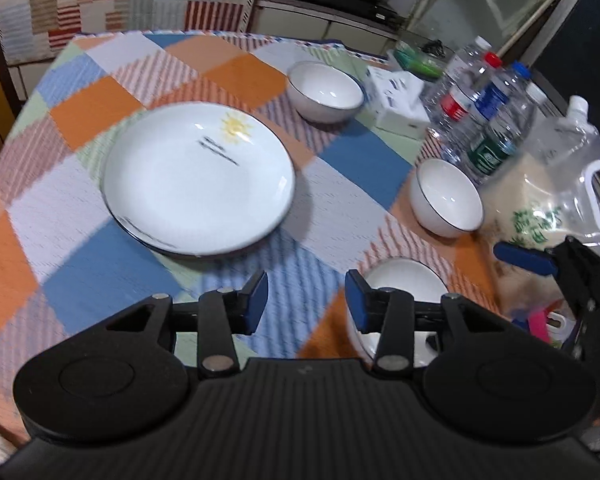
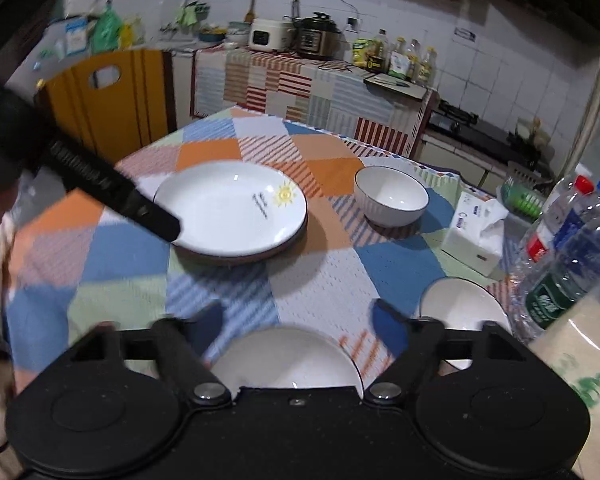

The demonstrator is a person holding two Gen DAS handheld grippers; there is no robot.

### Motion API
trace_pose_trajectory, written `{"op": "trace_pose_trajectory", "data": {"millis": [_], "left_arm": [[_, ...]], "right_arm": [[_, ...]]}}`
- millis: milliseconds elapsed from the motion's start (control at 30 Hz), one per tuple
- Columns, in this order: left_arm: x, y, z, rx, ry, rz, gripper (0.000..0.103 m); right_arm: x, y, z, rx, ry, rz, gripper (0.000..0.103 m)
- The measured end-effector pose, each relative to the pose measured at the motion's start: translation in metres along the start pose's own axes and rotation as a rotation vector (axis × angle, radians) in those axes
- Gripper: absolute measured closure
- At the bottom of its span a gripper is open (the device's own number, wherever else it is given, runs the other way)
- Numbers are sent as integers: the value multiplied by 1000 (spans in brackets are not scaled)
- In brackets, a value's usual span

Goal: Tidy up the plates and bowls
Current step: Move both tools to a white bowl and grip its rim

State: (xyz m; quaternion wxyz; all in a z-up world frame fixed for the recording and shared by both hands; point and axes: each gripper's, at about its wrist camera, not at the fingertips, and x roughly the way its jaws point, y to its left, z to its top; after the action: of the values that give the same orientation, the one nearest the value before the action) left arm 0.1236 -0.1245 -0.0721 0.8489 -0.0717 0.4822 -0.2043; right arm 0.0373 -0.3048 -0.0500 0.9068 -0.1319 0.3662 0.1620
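Note:
A white plate with a sun drawing [image 1: 198, 178] [image 2: 232, 210] lies stacked on another plate mid-table. Three white bowls stand on the cloth: a far bowl [image 1: 324, 90] [image 2: 391, 195], a right bowl [image 1: 445, 198] [image 2: 463, 306] beside the bottles, and a near bowl [image 1: 403, 280] [image 2: 286, 358]. My left gripper [image 1: 306, 300] is open and empty above the cloth, its right finger over the near bowl's left rim. My right gripper [image 2: 300, 316] is open and empty, the near bowl below and between its fingers.
Water bottles [image 1: 479, 120] [image 2: 563, 248], a clear rice bag [image 1: 555, 208] and a tissue box [image 1: 399, 100] [image 2: 475, 236] crowd the table's right side. A yellow chair [image 2: 112, 108] stands at the far left. The patchwork tablecloth [image 1: 100, 264] covers the table.

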Motion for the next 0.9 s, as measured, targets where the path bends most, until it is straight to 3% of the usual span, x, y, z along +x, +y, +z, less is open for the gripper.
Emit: {"op": "trace_pose_trajectory", "data": {"millis": [133, 367, 667, 800, 900], "left_arm": [[15, -15, -19, 12, 17, -23, 55], [46, -30, -37, 26, 76, -37, 49], [76, -23, -42, 8, 125, -65, 49], [85, -20, -41, -9, 142, -99, 54], [89, -20, -42, -7, 163, -129, 72]], "right_arm": [[-10, 9, -28, -53, 26, 11, 6], [2, 12, -67, -11, 121, 36, 6], [44, 6, -80, 30, 225, 76, 6], [55, 9, -82, 26, 223, 75, 6], [60, 10, -85, 44, 222, 73, 6]]}}
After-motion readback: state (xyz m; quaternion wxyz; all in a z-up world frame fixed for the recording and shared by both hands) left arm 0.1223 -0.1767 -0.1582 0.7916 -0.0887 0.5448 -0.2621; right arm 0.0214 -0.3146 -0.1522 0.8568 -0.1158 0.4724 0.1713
